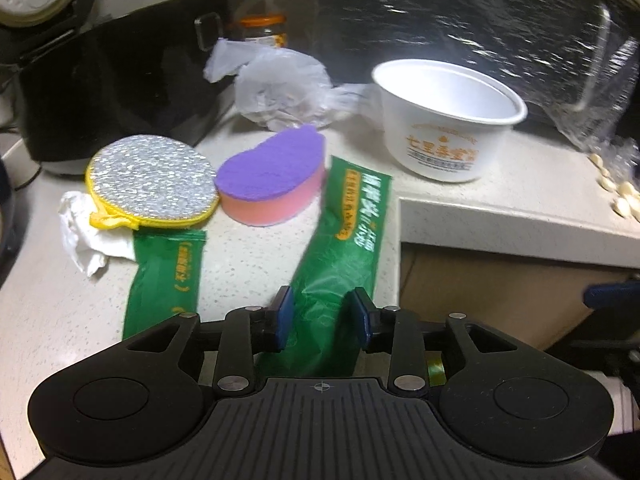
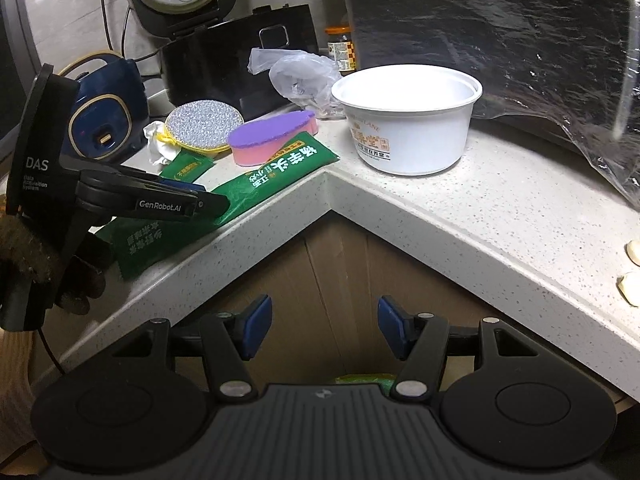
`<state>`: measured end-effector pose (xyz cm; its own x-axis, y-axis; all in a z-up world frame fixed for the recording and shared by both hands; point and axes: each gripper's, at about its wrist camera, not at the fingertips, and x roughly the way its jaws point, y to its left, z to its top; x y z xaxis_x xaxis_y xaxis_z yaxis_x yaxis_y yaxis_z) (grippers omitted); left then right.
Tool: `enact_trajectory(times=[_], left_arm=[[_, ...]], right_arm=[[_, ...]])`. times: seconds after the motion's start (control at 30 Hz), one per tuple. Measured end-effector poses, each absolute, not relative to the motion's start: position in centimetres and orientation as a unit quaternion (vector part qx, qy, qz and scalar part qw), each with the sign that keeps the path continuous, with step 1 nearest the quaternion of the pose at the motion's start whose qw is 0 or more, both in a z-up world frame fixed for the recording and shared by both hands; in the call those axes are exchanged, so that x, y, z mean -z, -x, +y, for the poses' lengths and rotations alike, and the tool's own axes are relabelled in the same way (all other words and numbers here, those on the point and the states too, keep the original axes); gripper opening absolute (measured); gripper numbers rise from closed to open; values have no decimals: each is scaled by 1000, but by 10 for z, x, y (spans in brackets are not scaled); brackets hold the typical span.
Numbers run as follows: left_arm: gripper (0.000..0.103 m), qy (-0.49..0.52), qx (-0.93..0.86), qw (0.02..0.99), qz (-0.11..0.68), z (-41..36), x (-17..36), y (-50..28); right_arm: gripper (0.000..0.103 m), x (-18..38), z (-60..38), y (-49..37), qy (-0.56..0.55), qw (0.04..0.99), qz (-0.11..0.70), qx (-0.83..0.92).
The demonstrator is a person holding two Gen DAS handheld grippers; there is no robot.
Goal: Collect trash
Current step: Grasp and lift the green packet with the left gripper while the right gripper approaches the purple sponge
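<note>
A long green snack wrapper lies on the speckled counter, its near end between the blue pads of my left gripper, which is open around it. It also shows in the right wrist view. A second green wrapper lies to the left, beside a crumpled white tissue. A crumpled clear plastic bag and a white disposable bowl stand further back. My right gripper is open and empty, below the counter's inner corner over a cardboard box.
A silver scouring pad with yellow trim and a purple-pink sponge lie among the trash. A black appliance, a jar, foil-covered wall and garlic cloves sit around. A blue appliance stands left.
</note>
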<state>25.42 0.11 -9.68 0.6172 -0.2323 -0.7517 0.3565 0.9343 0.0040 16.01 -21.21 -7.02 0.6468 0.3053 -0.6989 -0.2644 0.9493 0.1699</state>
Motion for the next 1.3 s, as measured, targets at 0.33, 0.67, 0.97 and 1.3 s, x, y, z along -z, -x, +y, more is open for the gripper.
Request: enact_trajectory(times=[0.33,0.67,0.97,1.3], left_arm=[[36,-61,216,886,405,12,88,-230],[41,-91,169,894,404,-6,97,-255],[45,-50,174,884,432,2,98,-258],[34,38,99,901,420,48,90,-211]], right_arm=[[60,81,-217,-165,-34,902,405,-149],[60,82,-205,-163,-22,898,404,-171],[63,47,-192,-178,19,918,338,-208],[66,14,-143,-255,16,911,318,-263]])
